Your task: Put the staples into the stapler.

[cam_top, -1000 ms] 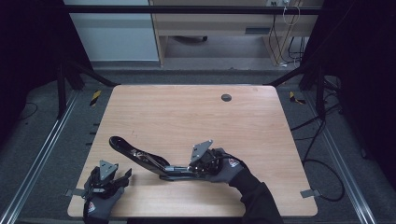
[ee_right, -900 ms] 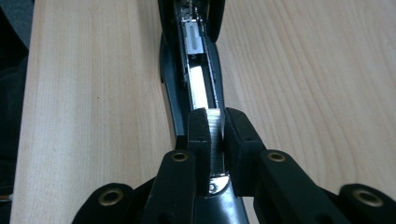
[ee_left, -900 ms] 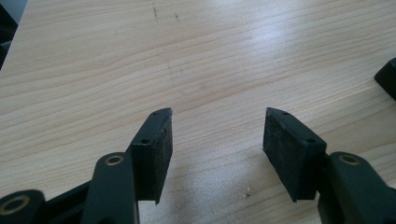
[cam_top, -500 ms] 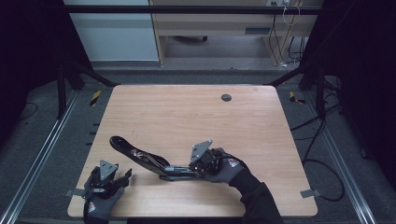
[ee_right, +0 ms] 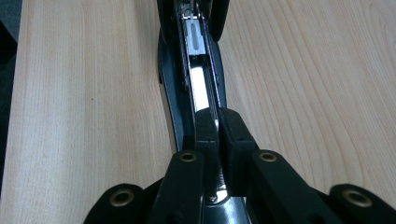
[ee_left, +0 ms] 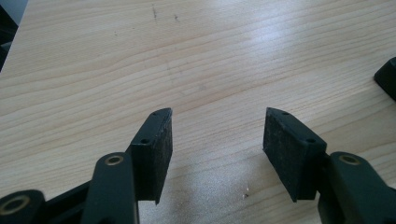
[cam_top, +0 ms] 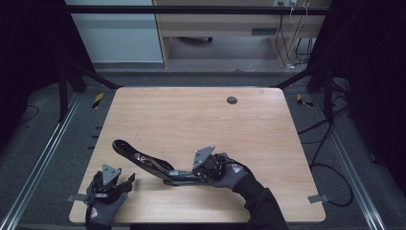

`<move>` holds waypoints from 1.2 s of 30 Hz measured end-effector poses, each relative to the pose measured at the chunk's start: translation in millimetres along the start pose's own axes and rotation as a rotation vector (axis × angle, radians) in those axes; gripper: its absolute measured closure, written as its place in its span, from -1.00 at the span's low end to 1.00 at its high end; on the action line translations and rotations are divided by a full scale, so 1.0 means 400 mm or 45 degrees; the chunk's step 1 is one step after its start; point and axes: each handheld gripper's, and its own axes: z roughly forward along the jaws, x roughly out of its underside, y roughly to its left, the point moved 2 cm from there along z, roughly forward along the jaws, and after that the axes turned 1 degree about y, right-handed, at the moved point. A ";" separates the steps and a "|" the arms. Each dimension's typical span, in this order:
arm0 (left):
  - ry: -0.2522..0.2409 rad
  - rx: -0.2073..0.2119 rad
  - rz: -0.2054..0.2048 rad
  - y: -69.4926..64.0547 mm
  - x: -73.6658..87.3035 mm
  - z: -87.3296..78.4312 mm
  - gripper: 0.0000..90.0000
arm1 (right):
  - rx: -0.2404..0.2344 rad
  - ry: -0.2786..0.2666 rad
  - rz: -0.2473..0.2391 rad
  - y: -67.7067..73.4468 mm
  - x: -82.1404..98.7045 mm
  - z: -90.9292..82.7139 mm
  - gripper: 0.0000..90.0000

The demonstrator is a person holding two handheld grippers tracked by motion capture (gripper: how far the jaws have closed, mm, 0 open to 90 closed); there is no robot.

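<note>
**Stapler pinched by right gripper, left gripper spread & idle**

Left gripper (cam_top: 125, 181) sits at the near-left corner of the table (cam_top: 191, 115), jaws spread wide w/ nothing between them. In the left gripper view its two pads (ee_left: 156, 149) hover over bare wood; a dark edge of the stapler (ee_left: 387, 79) is cut off at the frame's right, so can't tell which part it is. Gloved left hand (cam_top: 101, 206) holds it, partly cut off by the bottom edge of the high view.

Just right of that gripper, apart from it, lies the black stapler (cam_top: 143, 160), opened out: one arm runs up-left, tip raised toward the table's middle, the other end goes right into the right gripper (cam_top: 189, 176).

Right gripper's jaws have just been closing & now stand nearly pressed together, pinching a thin metal part of the stapler. In the right gripper view the pads (ee_right: 233, 140) clamp the near end of the staple channel (ee_right: 198, 70), which stretches straight ahead from them. Exact contact is hard to see from above: the grey plate (cam_top: 203, 155) & gloved right hand (cam_top: 225, 170) cover it.

Far beyond the right gripper, near the table's back edge, is a small dark round grommet (cam_top: 231, 100). Nothing blocks either tool. Room around the table is dark, details hard to make out.
</note>
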 end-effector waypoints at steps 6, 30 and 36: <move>-0.011 0.007 -0.003 -0.002 -0.002 -0.003 -0.07 | 0.039 -0.047 0.047 -0.006 0.001 -0.022 1.00; -0.177 0.207 0.005 -0.050 -0.050 -0.075 -0.18 | 0.302 -0.238 0.540 -0.034 0.163 -0.146 0.50; -0.218 0.250 -0.001 -0.065 -0.070 -0.098 -0.23 | 0.357 -0.278 0.653 -0.029 0.215 -0.162 0.39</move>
